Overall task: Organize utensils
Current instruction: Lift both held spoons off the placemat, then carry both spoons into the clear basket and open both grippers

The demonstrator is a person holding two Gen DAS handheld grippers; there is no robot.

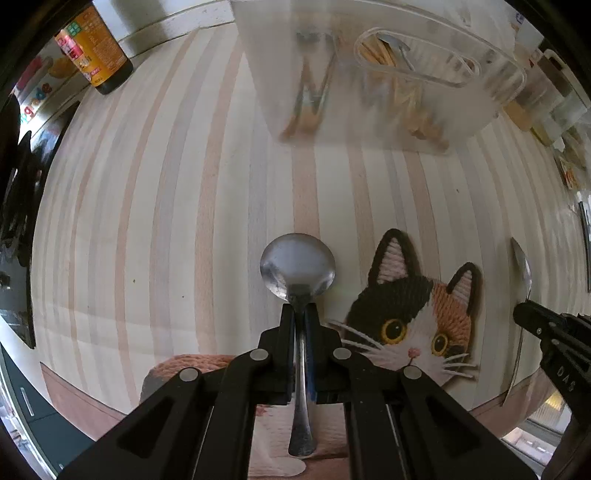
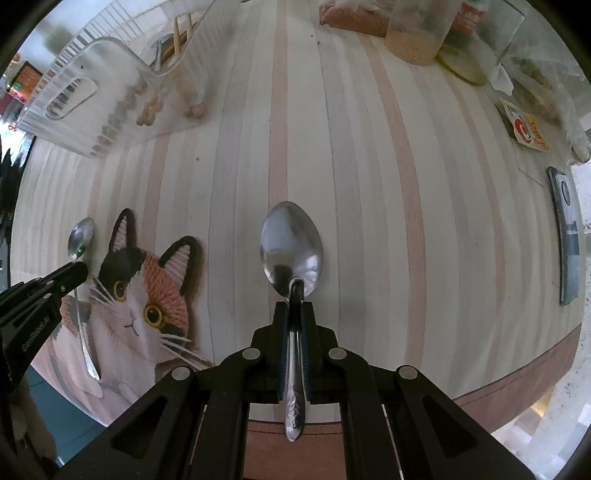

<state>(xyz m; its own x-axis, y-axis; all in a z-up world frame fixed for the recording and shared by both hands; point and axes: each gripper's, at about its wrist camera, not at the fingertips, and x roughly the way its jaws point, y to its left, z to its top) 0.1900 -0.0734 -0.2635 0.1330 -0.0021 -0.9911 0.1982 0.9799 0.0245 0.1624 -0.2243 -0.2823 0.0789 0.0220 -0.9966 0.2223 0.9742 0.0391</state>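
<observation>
My left gripper is shut on the neck of a round-bowled steel spoon, held above the striped table; this spoon also shows in the right wrist view. My right gripper is shut on the neck of an oval steel spoon with a patterned handle; the spoon and gripper also show at the right of the left wrist view. A clear plastic utensil bin stands at the far side with spoons and wooden chopsticks inside; it also shows in the right wrist view.
A cat-face mat lies on the table near the front edge, between the two grippers, and also shows in the right wrist view. A dark sauce bottle stands far left. Jars and packets crowd the far right. A grey flat device lies at the right edge.
</observation>
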